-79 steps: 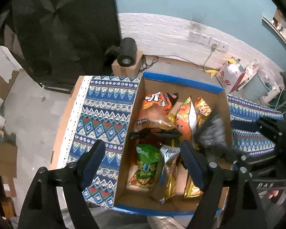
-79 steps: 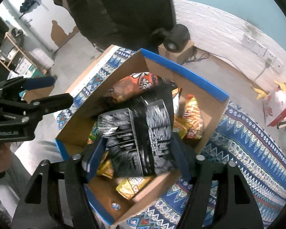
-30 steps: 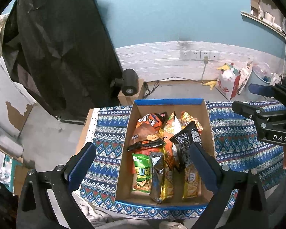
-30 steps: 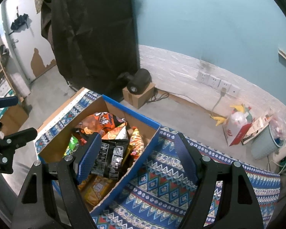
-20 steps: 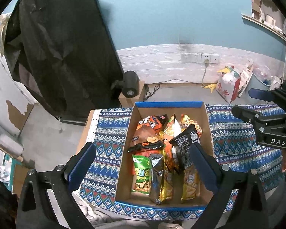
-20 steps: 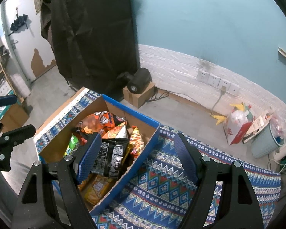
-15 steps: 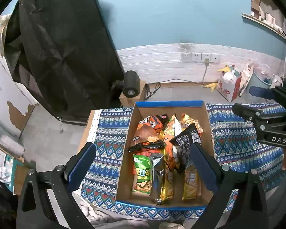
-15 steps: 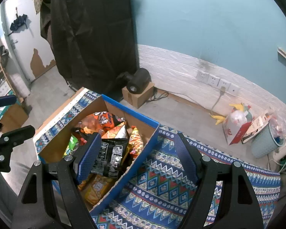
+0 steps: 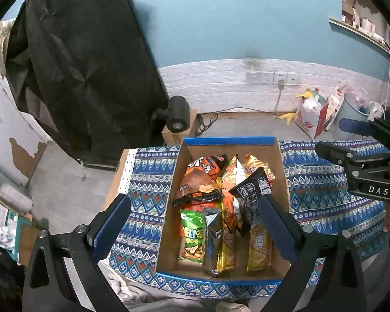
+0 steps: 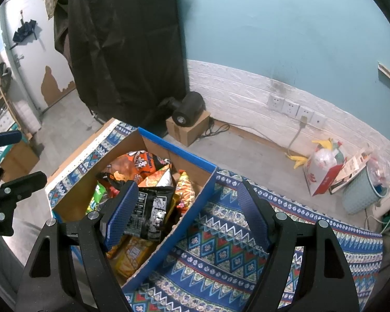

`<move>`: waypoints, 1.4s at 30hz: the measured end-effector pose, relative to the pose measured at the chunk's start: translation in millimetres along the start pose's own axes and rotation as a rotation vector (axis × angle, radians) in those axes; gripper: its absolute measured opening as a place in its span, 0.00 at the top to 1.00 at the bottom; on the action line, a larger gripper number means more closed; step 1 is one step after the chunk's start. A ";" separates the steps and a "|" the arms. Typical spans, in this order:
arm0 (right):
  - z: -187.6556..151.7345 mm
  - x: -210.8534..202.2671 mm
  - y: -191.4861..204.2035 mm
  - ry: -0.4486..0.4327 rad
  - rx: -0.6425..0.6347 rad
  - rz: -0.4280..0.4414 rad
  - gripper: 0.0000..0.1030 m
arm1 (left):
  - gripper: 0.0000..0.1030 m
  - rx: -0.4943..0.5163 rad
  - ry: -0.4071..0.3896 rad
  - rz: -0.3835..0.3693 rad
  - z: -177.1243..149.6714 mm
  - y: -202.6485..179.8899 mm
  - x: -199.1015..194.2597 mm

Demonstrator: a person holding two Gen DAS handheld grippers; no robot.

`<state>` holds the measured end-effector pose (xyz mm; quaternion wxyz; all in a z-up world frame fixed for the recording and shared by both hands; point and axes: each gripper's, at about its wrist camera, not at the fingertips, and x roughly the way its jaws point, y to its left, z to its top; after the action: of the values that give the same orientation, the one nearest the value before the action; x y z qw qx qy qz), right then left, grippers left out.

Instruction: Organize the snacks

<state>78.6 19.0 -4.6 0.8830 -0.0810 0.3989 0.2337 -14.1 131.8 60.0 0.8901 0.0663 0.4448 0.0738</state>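
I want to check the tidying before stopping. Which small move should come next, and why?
Probably lower the right hand-held gripper to the black bag and lay it flatter. It leans tilted over the other packs in the cardboard box, and both hand-held grippers are open and empty above it.

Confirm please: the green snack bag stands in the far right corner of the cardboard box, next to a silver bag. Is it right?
Not quite. The green snack bag stands at the near left of the cardboard box, not the far right corner. It is next to the silver bag, as the left wrist view shows.
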 end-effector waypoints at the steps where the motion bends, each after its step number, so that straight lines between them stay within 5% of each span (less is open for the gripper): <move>1: -0.1 0.3 -0.3 -0.001 0.000 -0.001 0.25 | 0.03 0.000 0.001 0.000 -0.3 -0.6 0.0; 42: -0.6 -2.1 -3.5 -0.002 0.004 -0.004 0.25 | 0.03 -0.002 0.008 -0.003 0.8 -6.1 -3.0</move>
<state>78.7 15.0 -3.6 0.8841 -0.0797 0.3982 0.2315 -14.8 125.2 61.7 0.8885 0.0647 0.4483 0.0732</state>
